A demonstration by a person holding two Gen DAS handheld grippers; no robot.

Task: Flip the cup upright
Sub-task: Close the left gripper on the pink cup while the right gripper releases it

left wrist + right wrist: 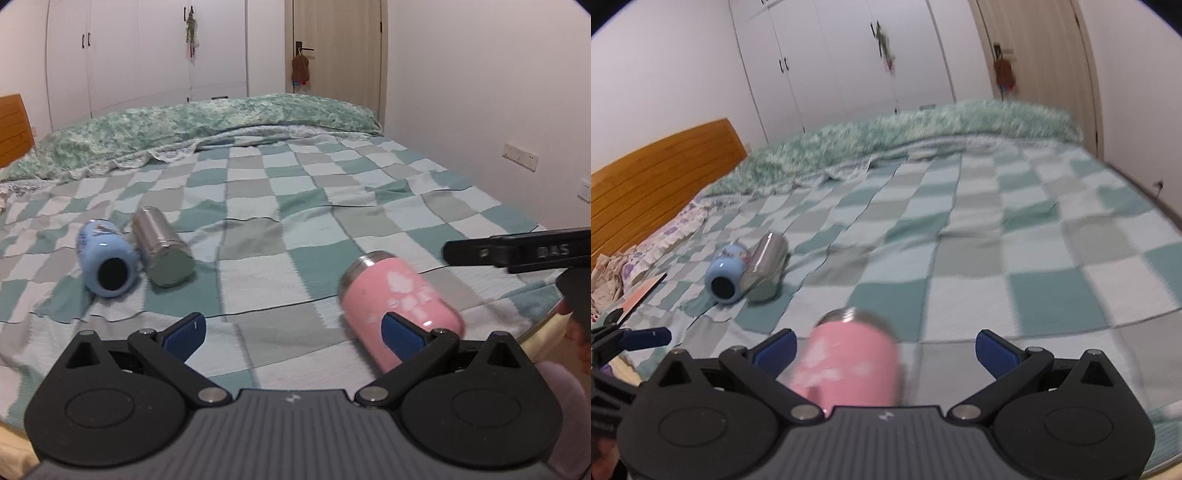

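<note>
**Pink cup on its side, both tools spread wide over a soft bed**

We saw three cups lying on their sides on the checkered bed (280, 206). The pink cup (399, 306) lay nearest us, its steel rim pointing away, and in the right wrist view it sat low between the blue fingers (775, 349) of the right hand-held gripper (884, 349), nearer the left finger. That gripper was spread wide and grasped nothing. The left hand-held gripper (293, 332) was likewise released and empty, with the pink cup just beside its right finger. The blue cup (107, 258) and the steel cup (162, 251) lay touching each other, well apart to the left.

We judged the main risk to be rolling. The cup was round and the blanket soft and wrinkled, so a finger nudging one side before the other would likely push it away. An off-centre pinch on the smooth wall could let it slip while being tilted. Even once stood up, the yielding bed might let it tip again. Both views were blurred, so exact contact could not be told.
</note>
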